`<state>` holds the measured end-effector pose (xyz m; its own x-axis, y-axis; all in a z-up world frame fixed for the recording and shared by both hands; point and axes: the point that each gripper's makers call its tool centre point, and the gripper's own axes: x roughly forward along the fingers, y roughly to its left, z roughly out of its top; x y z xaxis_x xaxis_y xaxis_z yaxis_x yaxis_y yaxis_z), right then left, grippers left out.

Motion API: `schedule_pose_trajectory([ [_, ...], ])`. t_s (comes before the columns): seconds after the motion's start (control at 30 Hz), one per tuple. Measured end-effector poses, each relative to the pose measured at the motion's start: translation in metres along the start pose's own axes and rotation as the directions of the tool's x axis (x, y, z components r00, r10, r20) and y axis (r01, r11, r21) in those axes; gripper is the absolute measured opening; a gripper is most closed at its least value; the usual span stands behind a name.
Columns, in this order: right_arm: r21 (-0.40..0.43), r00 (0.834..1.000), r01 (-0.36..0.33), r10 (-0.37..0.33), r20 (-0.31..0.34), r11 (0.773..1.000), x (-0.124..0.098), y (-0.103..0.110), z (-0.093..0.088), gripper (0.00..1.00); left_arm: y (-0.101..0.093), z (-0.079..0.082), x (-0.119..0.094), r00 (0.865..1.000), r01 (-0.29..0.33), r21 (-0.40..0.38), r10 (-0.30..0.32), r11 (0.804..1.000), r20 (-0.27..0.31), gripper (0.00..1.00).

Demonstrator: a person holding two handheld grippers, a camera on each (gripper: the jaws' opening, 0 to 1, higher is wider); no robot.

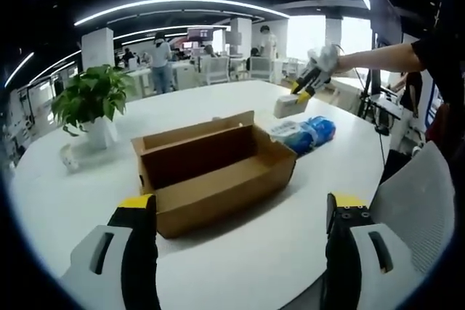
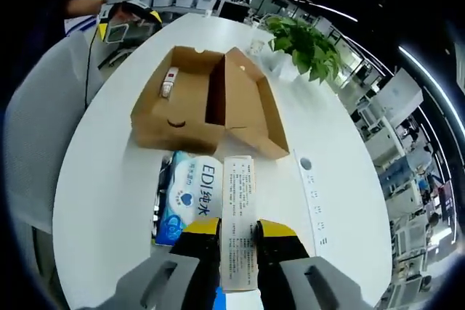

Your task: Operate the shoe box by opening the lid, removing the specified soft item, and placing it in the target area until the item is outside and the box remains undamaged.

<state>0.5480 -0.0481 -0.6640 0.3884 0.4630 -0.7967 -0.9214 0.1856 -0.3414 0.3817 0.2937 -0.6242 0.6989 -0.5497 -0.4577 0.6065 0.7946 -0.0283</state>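
Note:
The brown cardboard shoe box (image 1: 211,172) lies open on the white table (image 1: 290,252), its lid folded back. In the right gripper view the box (image 2: 211,107) has a small white and red item (image 2: 168,81) inside. A blue and white soft wipes pack (image 2: 189,197) lies on the table beside the box (image 1: 305,134). My right gripper (image 2: 238,241) is shut on a slim white printed carton (image 2: 238,208) and holds it above the table past the pack (image 1: 289,105). My left gripper (image 1: 240,252) stands open in front of the box, nothing between its jaws.
A potted plant (image 1: 91,99) stands at the table's far side (image 2: 305,45). A white strip with buttons (image 2: 312,194) lies right of the box. A grey chair (image 1: 414,208) stands at the table edge. People and desks fill the office behind.

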Motion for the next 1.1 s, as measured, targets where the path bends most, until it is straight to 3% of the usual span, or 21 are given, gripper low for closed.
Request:
schedule_pose_trajectory([
  [0.7, 0.022, 0.993, -0.027, 0.03, -0.114, 0.999, 0.021, -0.014, -0.074, 0.14, 0.007, -0.001, -0.002, 0.999, -0.039, 0.006, 0.039, 0.999, -0.009, 0.96],
  [1.1, 0.045, 0.979, -0.06, 0.068, -0.194, 0.997, 0.03, -0.006, -0.118, 0.14, 0.01, -0.008, -0.002, 0.998, -0.062, -0.029, 0.061, 0.998, -0.016, 0.96],
])
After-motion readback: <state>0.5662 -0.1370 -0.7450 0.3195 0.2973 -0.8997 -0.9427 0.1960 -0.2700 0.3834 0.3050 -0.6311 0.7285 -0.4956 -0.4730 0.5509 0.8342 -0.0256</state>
